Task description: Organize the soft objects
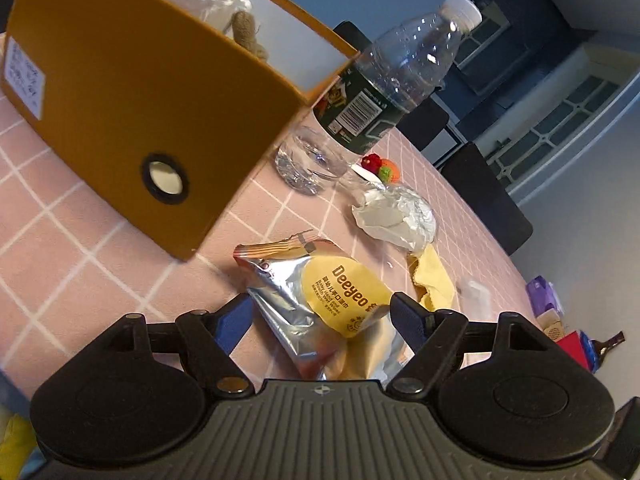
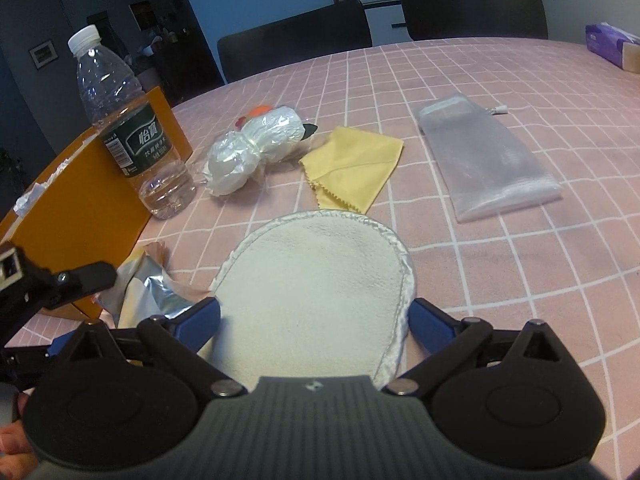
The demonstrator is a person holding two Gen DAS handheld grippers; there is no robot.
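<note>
1. Left tongs are standing wide open, gripping nothing; one silver-and-yellow foil wipes packet is lying between the fingers on the pink checked surface.
2. Right tongs are gaping wide, straddling one cream fleece pad, not pinching it.
3. Sitting beyond: one orange box, one clear water bottle, one yellow cloth, one clear zip pouch.

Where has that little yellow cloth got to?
In the right wrist view the yellow cloth lies flat on the pink checked tablecloth, between the white plastic bundle and the clear pouch.
</note>
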